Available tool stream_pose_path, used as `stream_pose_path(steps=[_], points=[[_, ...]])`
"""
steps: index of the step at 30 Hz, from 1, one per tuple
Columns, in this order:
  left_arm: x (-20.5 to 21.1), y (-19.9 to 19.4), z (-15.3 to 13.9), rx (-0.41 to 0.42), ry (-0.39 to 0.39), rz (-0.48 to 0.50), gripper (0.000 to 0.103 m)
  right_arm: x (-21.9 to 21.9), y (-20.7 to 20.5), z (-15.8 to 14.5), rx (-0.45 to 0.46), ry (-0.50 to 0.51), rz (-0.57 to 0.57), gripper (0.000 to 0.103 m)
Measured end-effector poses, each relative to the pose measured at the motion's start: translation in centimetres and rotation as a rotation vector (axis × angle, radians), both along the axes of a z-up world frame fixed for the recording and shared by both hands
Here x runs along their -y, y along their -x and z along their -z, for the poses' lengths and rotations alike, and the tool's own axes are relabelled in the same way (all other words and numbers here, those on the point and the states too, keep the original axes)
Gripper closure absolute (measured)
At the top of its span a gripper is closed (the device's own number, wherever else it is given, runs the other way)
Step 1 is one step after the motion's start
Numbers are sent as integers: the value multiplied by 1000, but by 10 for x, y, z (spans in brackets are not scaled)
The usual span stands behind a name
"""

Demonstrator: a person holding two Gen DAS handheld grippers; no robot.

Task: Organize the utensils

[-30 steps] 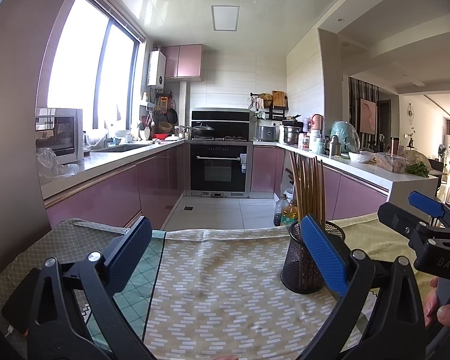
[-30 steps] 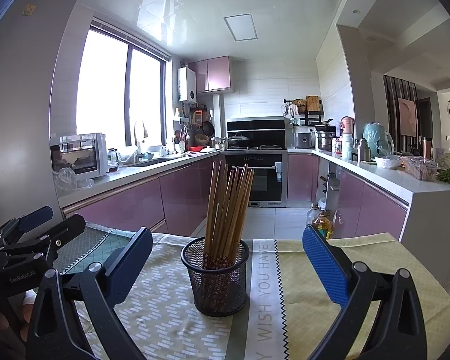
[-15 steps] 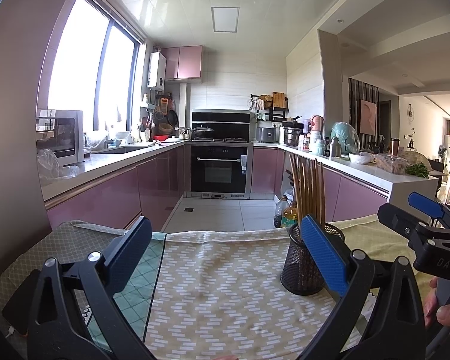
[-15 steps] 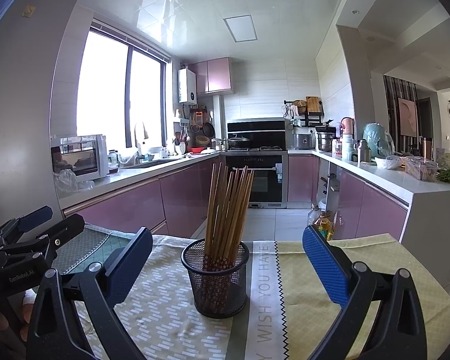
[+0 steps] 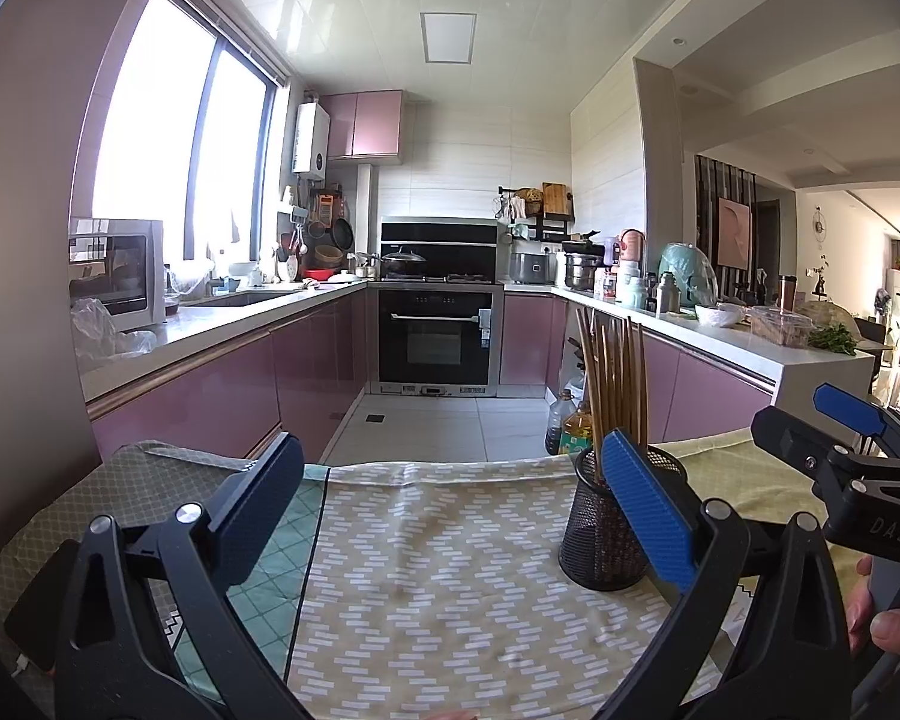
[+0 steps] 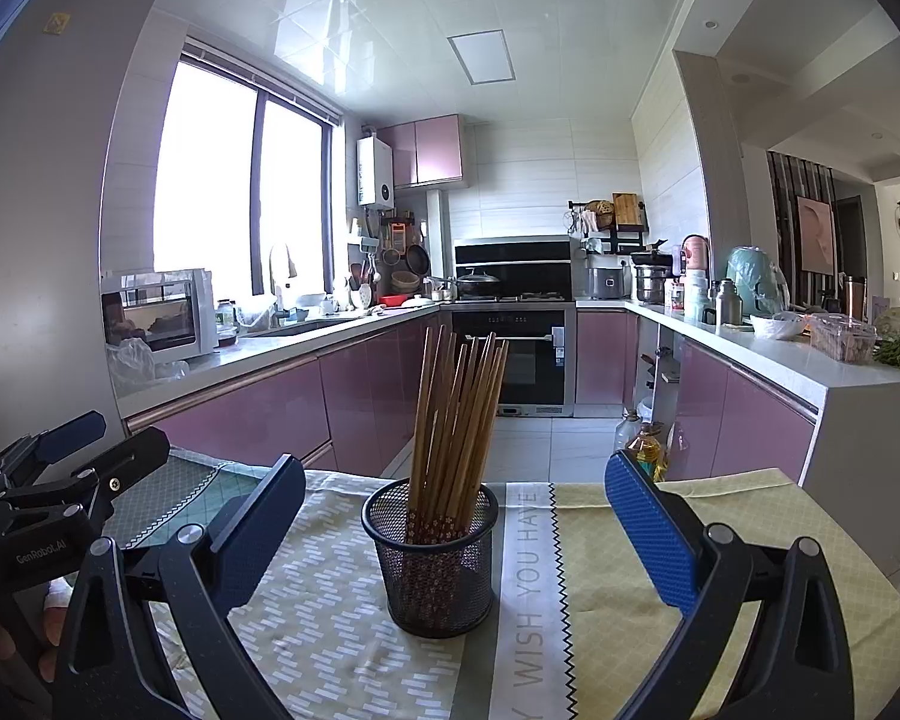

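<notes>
We hold both grippers low over the cloth-covered table [image 6: 750, 540], and neither has anything in it. The right gripper [image 6: 453, 516] stands spread wide, and the mesh holder [image 6: 435, 564] sits straight ahead of it, between its two blue pads and a little beyond their tips. The chopsticks [image 6: 459, 420] stand bundled in that holder, fanning slightly toward the top. From the left gripper [image 5: 450, 501], also wide open and empty, the holder lies off to the right, just behind its right finger [image 5: 648, 510]; only patterned cloth lies between its jaws.

We judge the sorting looks largely done — no loose utensils show on the cloth. The risk now is a clumsy move: the holder looks light and top-heavy with tall sticks, so a pad brushing the bundle or the rim could tip it and scatter everything. The cloth may also slide — dragging a gripper across it could pull the holder along.
</notes>
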State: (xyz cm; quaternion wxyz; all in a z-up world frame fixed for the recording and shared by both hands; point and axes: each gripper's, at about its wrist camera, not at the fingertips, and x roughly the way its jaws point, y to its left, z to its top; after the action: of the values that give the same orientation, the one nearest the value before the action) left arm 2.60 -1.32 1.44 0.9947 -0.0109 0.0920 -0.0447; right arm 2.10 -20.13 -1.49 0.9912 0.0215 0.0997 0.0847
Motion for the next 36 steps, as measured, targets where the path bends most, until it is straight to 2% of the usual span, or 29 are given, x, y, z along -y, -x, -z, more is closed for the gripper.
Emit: stream_pose_path(steps=[36], points=[[1,0,0,0,0,1,5,3,-1,1,-3,-7,6,6]])
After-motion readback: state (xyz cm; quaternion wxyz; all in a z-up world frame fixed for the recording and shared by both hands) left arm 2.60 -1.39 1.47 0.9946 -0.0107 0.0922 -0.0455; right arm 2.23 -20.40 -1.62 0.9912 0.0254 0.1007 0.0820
